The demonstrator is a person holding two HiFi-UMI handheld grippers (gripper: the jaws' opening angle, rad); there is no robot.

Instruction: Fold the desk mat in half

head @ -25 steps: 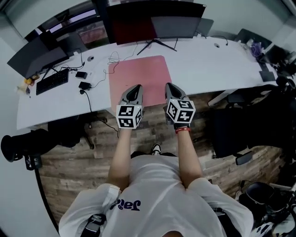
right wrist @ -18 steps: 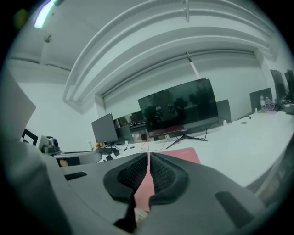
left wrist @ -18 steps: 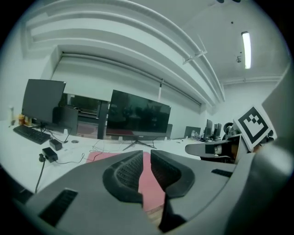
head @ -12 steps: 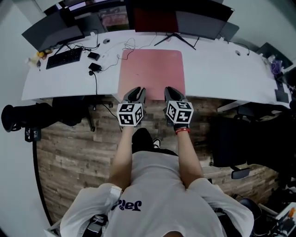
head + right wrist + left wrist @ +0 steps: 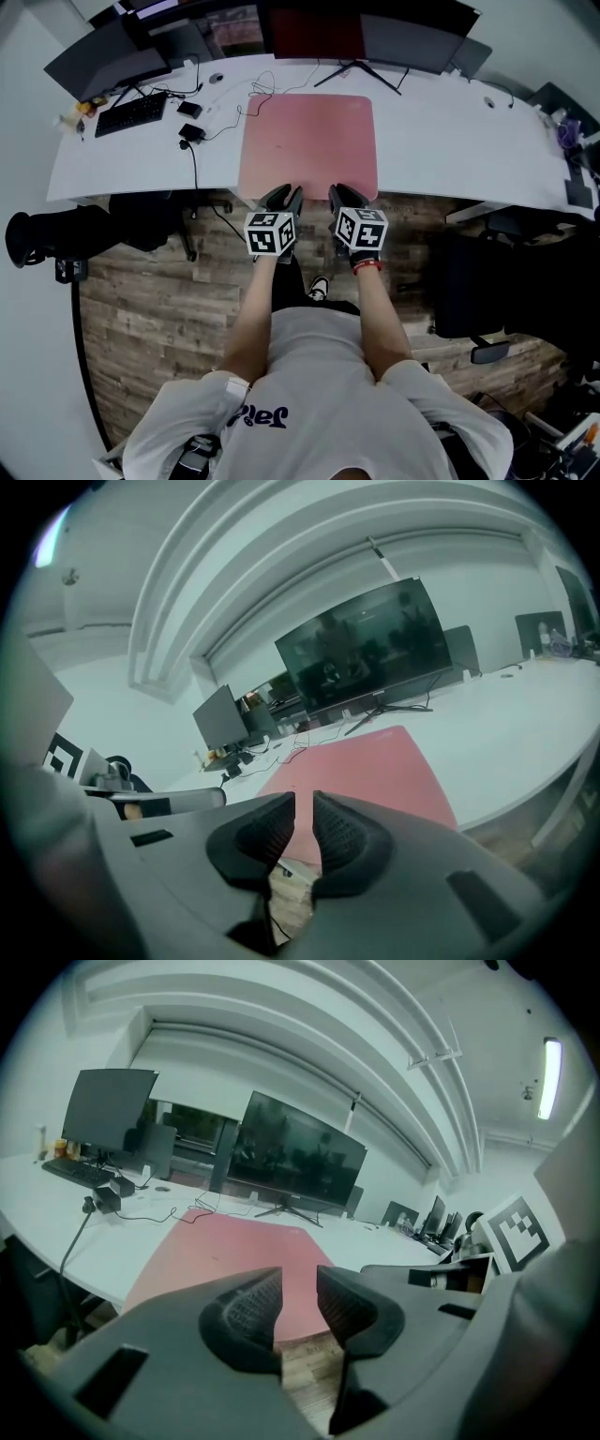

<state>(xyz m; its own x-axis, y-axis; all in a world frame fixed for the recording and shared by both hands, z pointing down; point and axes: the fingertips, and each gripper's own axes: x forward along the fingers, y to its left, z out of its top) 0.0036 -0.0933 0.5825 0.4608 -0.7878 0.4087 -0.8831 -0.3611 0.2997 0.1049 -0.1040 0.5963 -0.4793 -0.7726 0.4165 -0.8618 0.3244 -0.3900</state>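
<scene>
The pink desk mat [image 5: 309, 145] lies flat on the white desk [image 5: 450, 141], its near edge at the desk's front edge. My left gripper [image 5: 284, 199] hangs just in front of the mat's near edge, left of centre. My right gripper [image 5: 342, 197] is beside it, right of centre. In the left gripper view the mat [image 5: 234, 1251] lies beyond the left gripper [image 5: 298, 1283]. In the right gripper view the mat [image 5: 375, 766] lies beyond the right gripper [image 5: 303, 808]. Both pairs of jaws have just been opening, with a narrow gap and nothing between them. Neither gripper touches the mat.
A wide monitor [image 5: 375, 28] stands behind the mat, with a second monitor [image 5: 98, 61] at the far left. A keyboard [image 5: 131, 114] and loose cables [image 5: 230, 117] lie left of the mat. Dark chairs [image 5: 487, 281] stand on the wooden floor at both sides.
Both grippers have come down to the mat's near edge at the desk front. Their jaws, shut a second ago, now stand apart.
</scene>
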